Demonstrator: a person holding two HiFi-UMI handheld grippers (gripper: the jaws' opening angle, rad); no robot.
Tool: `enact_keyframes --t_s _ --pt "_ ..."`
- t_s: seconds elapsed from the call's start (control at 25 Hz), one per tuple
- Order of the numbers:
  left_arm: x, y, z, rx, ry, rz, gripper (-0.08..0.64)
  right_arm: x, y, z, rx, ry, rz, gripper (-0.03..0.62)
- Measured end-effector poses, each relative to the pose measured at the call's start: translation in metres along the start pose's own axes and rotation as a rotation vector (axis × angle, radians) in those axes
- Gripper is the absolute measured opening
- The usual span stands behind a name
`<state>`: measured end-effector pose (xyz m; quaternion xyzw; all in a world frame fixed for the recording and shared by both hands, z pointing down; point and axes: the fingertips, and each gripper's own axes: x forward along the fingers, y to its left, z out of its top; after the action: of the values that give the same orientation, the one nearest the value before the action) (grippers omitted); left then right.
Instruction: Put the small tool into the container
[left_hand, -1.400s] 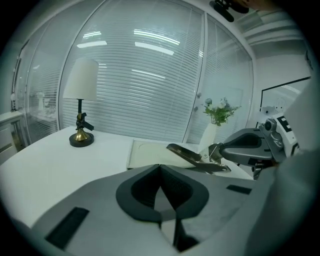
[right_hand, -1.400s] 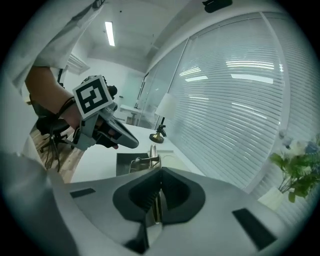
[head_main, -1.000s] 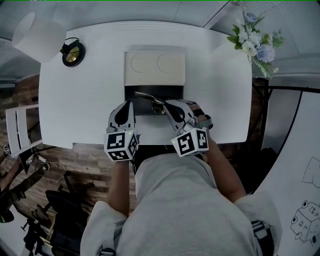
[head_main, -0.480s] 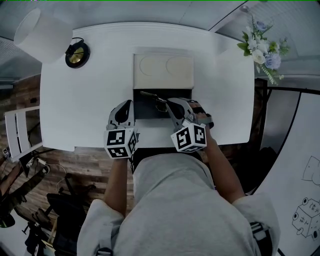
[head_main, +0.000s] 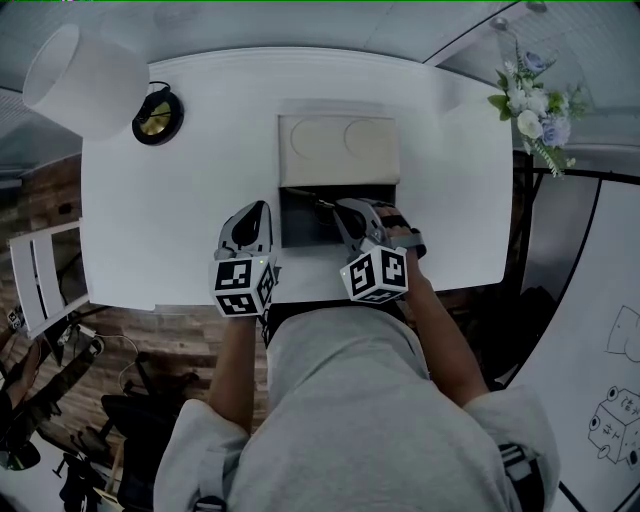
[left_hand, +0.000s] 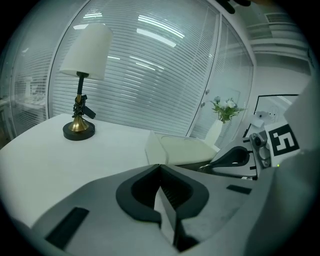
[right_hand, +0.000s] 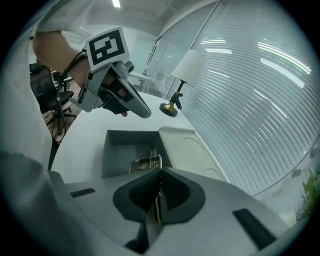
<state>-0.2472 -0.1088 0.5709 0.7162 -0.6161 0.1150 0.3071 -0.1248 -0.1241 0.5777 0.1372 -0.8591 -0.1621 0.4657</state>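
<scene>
Nearest you, your right claw (right_hand: 160, 170) is clamped fully together on a small metal tool (right_hand: 148, 162), slim and brass-toned. Its handle end is pinched between the pads and its pronged far end pokes out past the claw tips. From the head view, this right claw (head_main: 345, 207) tilts down over the near right part of the dark grey open container (head_main: 300, 228), a rectangular box on the white counter (head_main: 160, 220). The small metal tool (head_main: 316, 201) reaches from the claw tips inward over the box's hollow. In the right gripper view the tool's free end sits inside the outline of the container (right_hand: 117, 150), close to its right wall; whether it touches the box floor cannot be told. Your left claw (left_hand: 160, 165) is closed tight with nothing between its pads. It hangs just beside the container's left edge in the head view (head_main: 257, 208), apart from the tool and level with the other claw. At the container's far end lies a cream lid (head_main: 338, 150), flat, with two round impressions, butted against the box rim; it also shows in the left gripper view (left_hand: 185, 147) and the right gripper view (right_hand: 192, 150). Farther back, at the counter's far left corner, stands a table lamp (head_main: 157, 114) with a brass base on a black foot and a white shade, clearly upright in the left gripper view (left_hand: 80, 100). At the far right corner is a bunch of pale flowers (head_main: 535, 105) with green leaves.
</scene>
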Motion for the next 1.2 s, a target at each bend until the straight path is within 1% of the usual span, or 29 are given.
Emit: enact_keyframes --t_s 0.16,0.48,0.8,1.2 --pt "0.001 0.007 -0.001 -0.019 0.002 -0.012 0.023 0.009 0.0 0.002 -0.003 0.019 -0.002 0.026" --pt "0.002 0.01 -0.002 -0.025 0.007 -0.041 0.023 0.017 -0.004 0.006 -0.022 0.043 -0.032 0.026" --pt "0.0 0.011 -0.007 -0.031 0.019 -0.061 0.023 0.018 -0.005 0.007 -0.01 0.072 -0.045 0.026" --pt "-0.005 0.008 -0.014 -0.039 0.041 -0.083 0.023 0.019 -0.002 0.007 -0.02 0.106 -0.044 0.028"
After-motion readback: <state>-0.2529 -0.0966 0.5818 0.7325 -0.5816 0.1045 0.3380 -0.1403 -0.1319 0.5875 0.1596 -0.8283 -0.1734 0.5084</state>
